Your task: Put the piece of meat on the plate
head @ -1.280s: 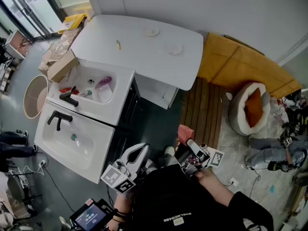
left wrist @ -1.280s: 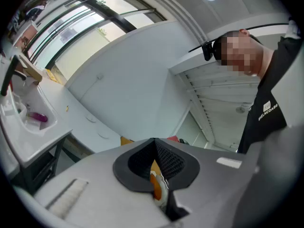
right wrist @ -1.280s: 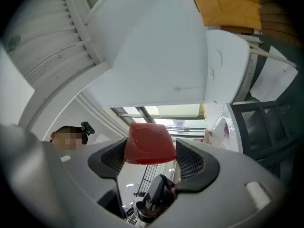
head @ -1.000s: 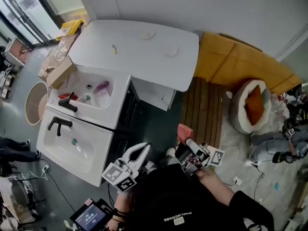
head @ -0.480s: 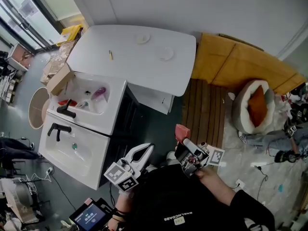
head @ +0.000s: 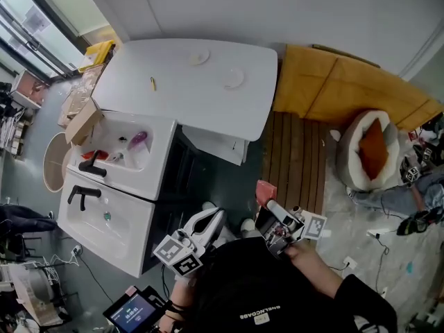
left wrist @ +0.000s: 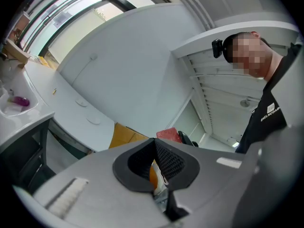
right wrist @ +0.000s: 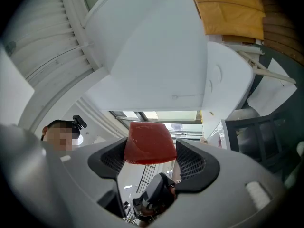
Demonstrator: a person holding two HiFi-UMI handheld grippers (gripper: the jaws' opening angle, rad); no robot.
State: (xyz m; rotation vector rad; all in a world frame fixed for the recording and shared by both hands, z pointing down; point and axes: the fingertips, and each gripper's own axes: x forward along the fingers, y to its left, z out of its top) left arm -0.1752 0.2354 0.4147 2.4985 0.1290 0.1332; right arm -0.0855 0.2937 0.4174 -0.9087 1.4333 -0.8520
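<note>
In the head view my right gripper (head: 268,201) is shut on a red block of meat (head: 264,189), held low in front of the person's body. The right gripper view has the meat (right wrist: 149,142) pinched between both pads of the right gripper (right wrist: 151,150). My left gripper (head: 217,215) sits beside it to the left, jaws together and empty. Seen from the left gripper (left wrist: 154,142), the pads meet and the meat (left wrist: 166,134) shows just beyond. Two small white plates (head: 199,58) (head: 234,78) lie on the white table (head: 173,96), far ahead of both grippers.
A white double sink unit (head: 90,217) stands at the left, with small items in its far basin (head: 132,141). A cardboard box (head: 83,120) and a round bin (head: 50,161) lie beyond it. A wooden slatted mat (head: 295,158), a yellow bench (head: 340,82) and a pet bed (head: 368,148) are at the right.
The whole scene has drifted in the head view as the person moves. Both grippers travel along, and the meat stays in the right gripper's grip. The left jaws stay together.
</note>
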